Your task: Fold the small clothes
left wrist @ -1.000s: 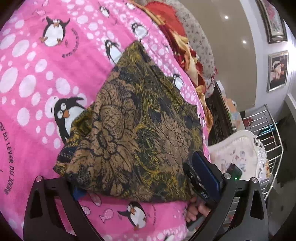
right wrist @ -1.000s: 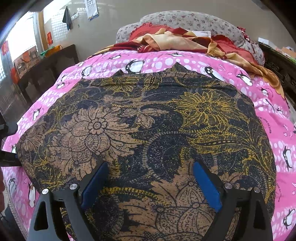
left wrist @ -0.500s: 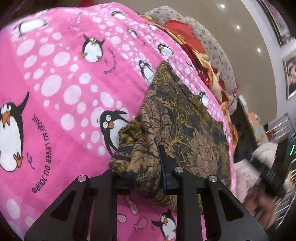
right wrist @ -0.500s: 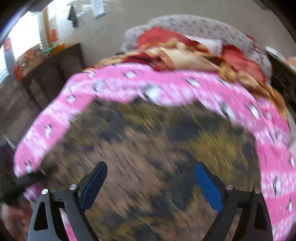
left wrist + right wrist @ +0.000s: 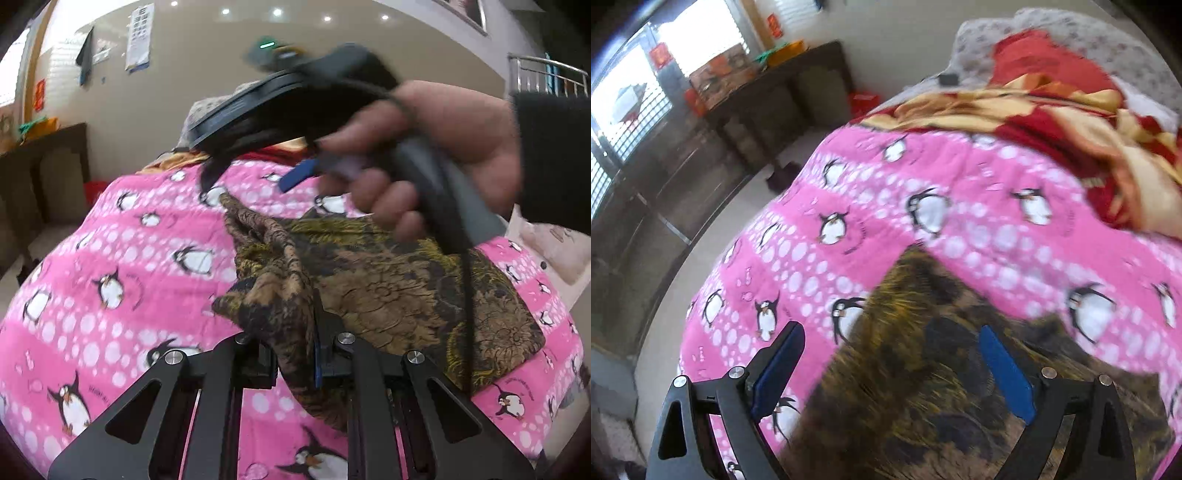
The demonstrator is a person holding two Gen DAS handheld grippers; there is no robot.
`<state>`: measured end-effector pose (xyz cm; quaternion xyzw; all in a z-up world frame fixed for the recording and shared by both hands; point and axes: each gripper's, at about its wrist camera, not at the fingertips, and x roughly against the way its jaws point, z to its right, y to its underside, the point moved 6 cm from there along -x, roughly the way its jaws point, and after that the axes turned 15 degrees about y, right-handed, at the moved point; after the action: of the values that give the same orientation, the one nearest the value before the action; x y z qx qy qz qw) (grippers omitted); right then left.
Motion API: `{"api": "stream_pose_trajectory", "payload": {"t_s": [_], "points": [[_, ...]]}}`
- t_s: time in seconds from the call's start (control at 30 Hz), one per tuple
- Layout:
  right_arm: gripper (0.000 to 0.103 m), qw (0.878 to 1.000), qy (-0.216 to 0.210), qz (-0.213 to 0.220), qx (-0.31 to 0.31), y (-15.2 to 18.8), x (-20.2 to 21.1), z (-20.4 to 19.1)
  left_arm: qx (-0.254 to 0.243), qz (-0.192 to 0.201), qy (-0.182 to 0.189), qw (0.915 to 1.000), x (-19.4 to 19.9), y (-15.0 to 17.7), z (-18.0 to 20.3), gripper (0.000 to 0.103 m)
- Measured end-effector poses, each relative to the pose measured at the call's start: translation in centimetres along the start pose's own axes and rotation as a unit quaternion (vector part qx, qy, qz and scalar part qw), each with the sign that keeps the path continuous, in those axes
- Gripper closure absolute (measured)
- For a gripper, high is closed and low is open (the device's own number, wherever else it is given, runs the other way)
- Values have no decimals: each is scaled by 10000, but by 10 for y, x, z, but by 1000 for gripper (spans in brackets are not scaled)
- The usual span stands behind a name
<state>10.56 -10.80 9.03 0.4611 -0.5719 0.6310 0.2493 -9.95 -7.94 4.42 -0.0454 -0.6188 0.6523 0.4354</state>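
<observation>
A dark brown and yellow floral cloth [image 5: 399, 291] lies on the pink penguin blanket [image 5: 122, 258]. My left gripper [image 5: 295, 354] is shut on the cloth's near left corner, which is bunched and lifted off the blanket. In the left wrist view the right gripper [image 5: 258, 184] passes overhead in a hand, open, above the cloth's far corner. In the right wrist view my right gripper [image 5: 892, 373] is open and empty, its blue pads [image 5: 1006, 376] above the cloth [image 5: 923, 387], whose far corner points away. That view is blurred.
A crumpled red and gold blanket [image 5: 1052, 110] and a grey floral pillow [image 5: 1071, 40] lie at the head of the bed. A dark wooden bench [image 5: 768, 88] stands by the window on the left. The bed's left edge drops to the floor [image 5: 713, 229].
My left gripper closed on the cloth's corner and lifted it, turning toward the head of the bed. My right gripper, still open, rose off the cloth and swung toward its far corner.
</observation>
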Motion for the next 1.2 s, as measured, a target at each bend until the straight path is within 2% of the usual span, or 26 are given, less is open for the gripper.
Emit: {"api": "stream_pose_trajectory", "payload": {"t_s": [0.1, 0.2, 0.27, 0.33, 0.47, 0.5, 0.53, 0.63, 0.9, 1.2], "points": [[9, 9990, 61, -24, 451, -2, -3, -14, 46, 17, 74, 10000, -2, -3, -3, 91], [10, 9964, 267, -241, 770, -4, -18, -22, 14, 47, 141, 9999, 0, -4, -1, 91], [21, 9911, 637, -393, 1100, -1, -30, -25, -47, 55, 170, 9998, 0, -5, 4, 91], [46, 9870, 840, -525, 1268, 0, -39, -22, -73, 43, 196, 9998, -1, -5, 6, 91], [69, 9882, 961, -471, 1092, -2, -43, -6, -111, 61, 246, 9996, 3, -7, 13, 93], [83, 9891, 941, -473, 1027, -2, -43, -1, -117, 86, 263, 9995, 4, -9, 14, 93], [90, 9899, 959, -493, 920, -1, -41, 6, -98, 95, 339, 9993, 6, -11, 16, 93], [95, 9917, 975, -429, 720, 3, -28, 25, 22, 127, 522, 9986, 9, -15, 21, 94], [96, 9927, 1191, -181, 69, 27, 29, 91, -76, 203, 745, 9970, 6, -34, 48, 94], [96, 9916, 1207, -84, -461, 66, 60, 155, -508, -143, 1144, 9920, -16, -36, 113, 94]]}}
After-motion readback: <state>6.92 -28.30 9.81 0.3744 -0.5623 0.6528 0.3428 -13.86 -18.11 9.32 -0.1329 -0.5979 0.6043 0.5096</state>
